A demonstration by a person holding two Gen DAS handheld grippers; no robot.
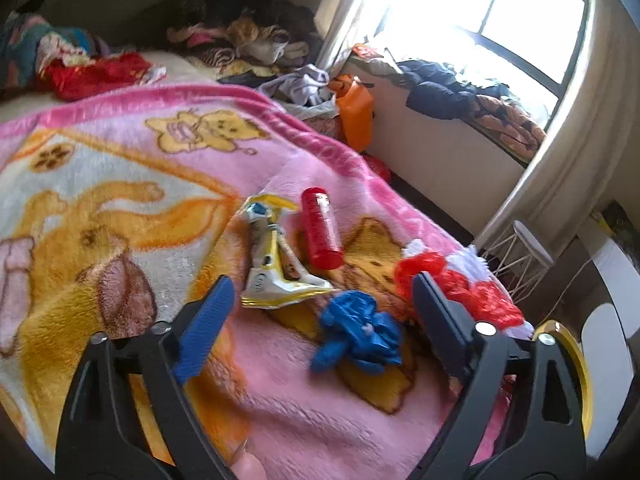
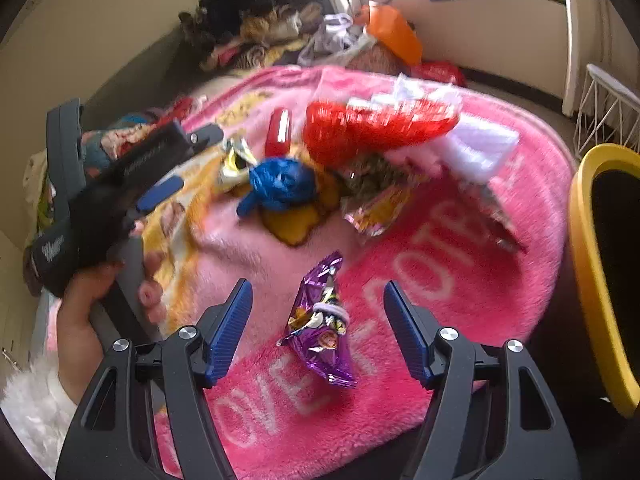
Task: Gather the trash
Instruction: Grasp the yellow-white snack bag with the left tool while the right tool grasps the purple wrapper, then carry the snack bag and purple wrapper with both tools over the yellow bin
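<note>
Trash lies on a pink blanket (image 1: 132,128). In the left wrist view my left gripper (image 1: 322,292) is open and empty above a yellow-white wrapper (image 1: 276,264), a red tube (image 1: 320,228), a crumpled blue bag (image 1: 358,332) and a red-white bag (image 1: 452,284). In the right wrist view my right gripper (image 2: 318,306) is open, its fingers on either side of a purple wrapper (image 2: 322,324) without touching it. The blue bag (image 2: 280,186), red-white bag (image 2: 384,124), red tube (image 2: 279,130) and a pink-gold wrapper (image 2: 378,206) lie beyond. The left gripper (image 2: 168,160) shows at left.
A yellow-rimmed bin (image 2: 600,264) stands at the right by the bed; its rim (image 1: 572,360) also shows in the left wrist view. Clothes are piled (image 1: 248,28) at the bed's far end. A white wire basket (image 1: 520,252) and an orange bag (image 1: 354,114) are on the far side.
</note>
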